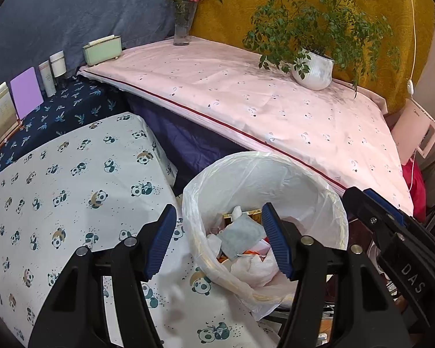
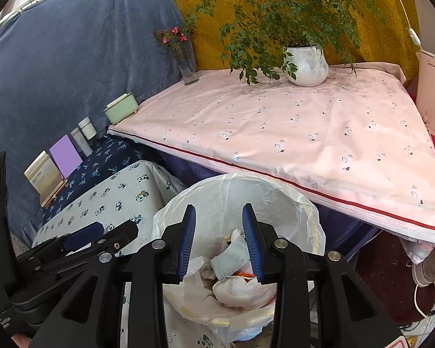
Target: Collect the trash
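White plastic liner round the rim of a round waste bin [image 1: 327,203], low in the middle of both frames. Inside: a grey flat pouch [image 1: 239,230], crumpled white paper, an orange scrap, a gold-edged box. Left tongs [image 1: 219,242] apart and empty, straddling the bin's near rim; right tongs [image 2: 219,242] partly apart, empty, poised over the heap. Trash seemingly dropped in already. No loose rubbish visible on the pink desk [image 2: 304,133], upper right, or on the panda-print sheet [image 1: 58,191], left. Little apparently left, unless out of view. On the desk: white potted plant [image 2: 307,66], glass vase of flowers [image 2: 188,58]. Blue and mustard drapes behind.
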